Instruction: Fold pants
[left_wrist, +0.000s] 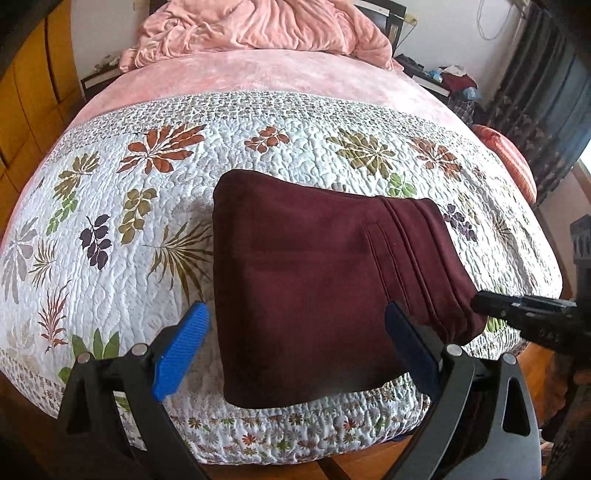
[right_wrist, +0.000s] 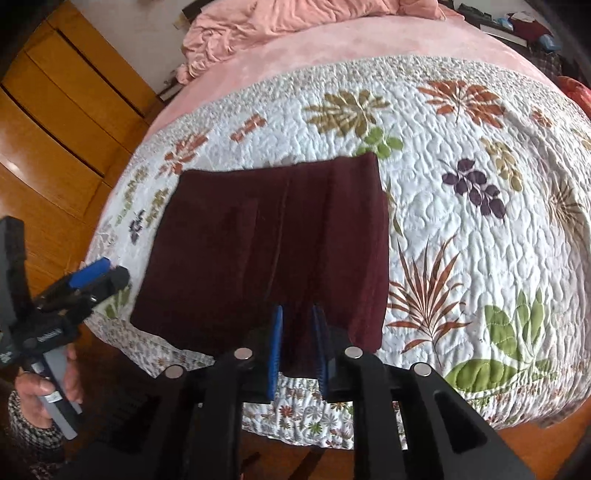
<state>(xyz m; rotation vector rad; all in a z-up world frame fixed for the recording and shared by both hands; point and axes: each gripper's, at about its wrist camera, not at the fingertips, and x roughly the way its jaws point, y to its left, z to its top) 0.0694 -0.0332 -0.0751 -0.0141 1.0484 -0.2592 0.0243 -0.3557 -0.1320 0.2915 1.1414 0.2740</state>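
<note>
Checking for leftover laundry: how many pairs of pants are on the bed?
1: the folded maroon pants lie on the floral quilt near the bed's foot edge. Others could hide under the pink blanket.

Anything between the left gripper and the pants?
Nothing visible. The left gripper is open right at the near edge of the folded pants, with only bare quilt around. The right gripper is at the same edge.

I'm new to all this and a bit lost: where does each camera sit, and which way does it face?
Left wrist: sits on the left tongs, faces across the bed; shows its open fingers straddling the pants' edge.
Right wrist: sits on the right tongs, faces the same way; shows its fingers pinching the pants, plus the person's hand.
Shared: pants, quilt, each other's tongs.
</note>
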